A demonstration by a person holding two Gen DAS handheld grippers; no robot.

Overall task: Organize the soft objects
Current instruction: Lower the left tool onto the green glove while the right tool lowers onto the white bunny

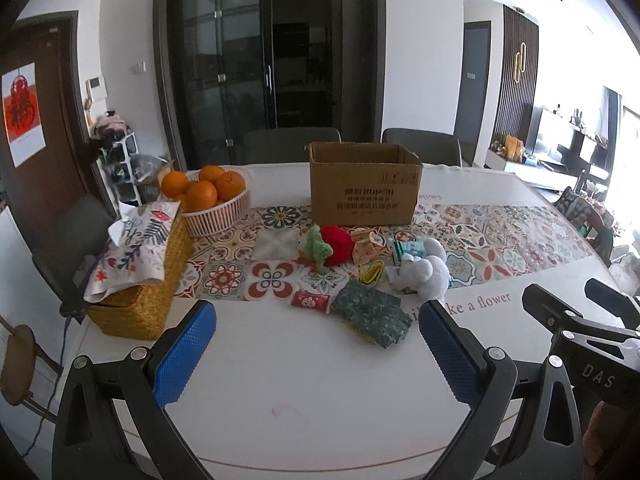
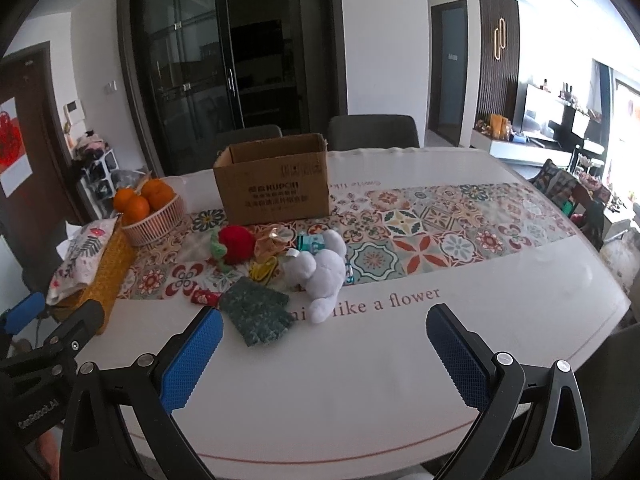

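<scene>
Left wrist view: we see the left claw point(image 1: 316, 354) spread wide with nothing between its blue pads point(image 1: 185, 350), hovering above the white near edge of the tabletop point(image 1: 304, 396). Just ahead of it, slightly toward its right finger, lies a dark green scouring pad point(image 1: 370, 314), and touching that pad's left corner is a small red packet point(image 1: 310, 301). Farther ahead sits the white plush toy point(image 1: 424, 274), beside a yellow clip-like item point(image 1: 372, 272) and some crumpled wrappers point(image 1: 366, 249). Left of those wrappers is the red knitted ball with green knitted leaves point(image 1: 334, 248). Beyond the pile an open cardboard box point(image 1: 362, 184) stands upright on the patterned runner. Ahead and to the left of the claw we see a woven yellow basket draped with a floral cloth point(image 1: 138, 276), and behind it a ribbed bowl of oranges point(image 1: 212, 204). At the right edge of this view the right claw's black frame shows.

In the right wrist view, the right claw point(image 2: 324, 354) is likewise spread apart and holds nothing, above the bare white part of the tabletop. The scouring pad lies just ahead of its left finger point(image 2: 192, 354); the plush toy is a little farther ahead, near the centre line between the fingers, lying across the printed words. The knitted ball and the cardboard box lie ahead and to the left, the box farthest. The left claw's frame is at the left edge of the view.
</scene>
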